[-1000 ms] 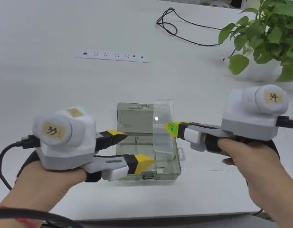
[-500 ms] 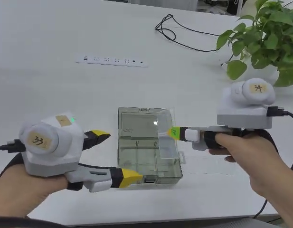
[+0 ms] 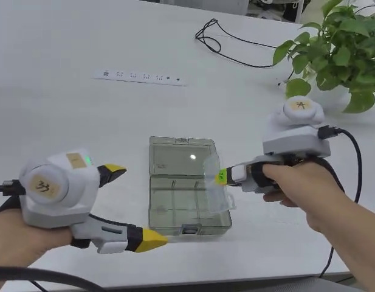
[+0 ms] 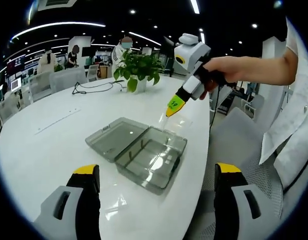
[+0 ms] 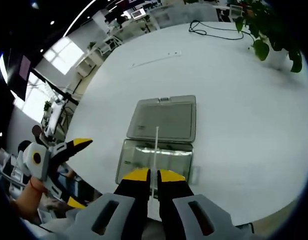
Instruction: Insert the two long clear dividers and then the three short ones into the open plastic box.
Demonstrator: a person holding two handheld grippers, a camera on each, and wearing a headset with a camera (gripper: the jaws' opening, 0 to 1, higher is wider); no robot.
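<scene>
Pulled left gripper (image 3: 134, 204) toward lower left — jaws spread. Pinching divider (image 3: 215, 193) by its edge in right gripper (image 3: 221, 176) over box (image 3: 152, 182): light, stiff, slippery.

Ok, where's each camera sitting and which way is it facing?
Head view: on the headset, looking down at the open plastic box; both hands show.
Left gripper view: on the left hand-held gripper, facing across the box; open jaws show.
Right gripper view: on the right hand-held gripper, looking down the clear divider it clamps.
All share the box.
</scene>
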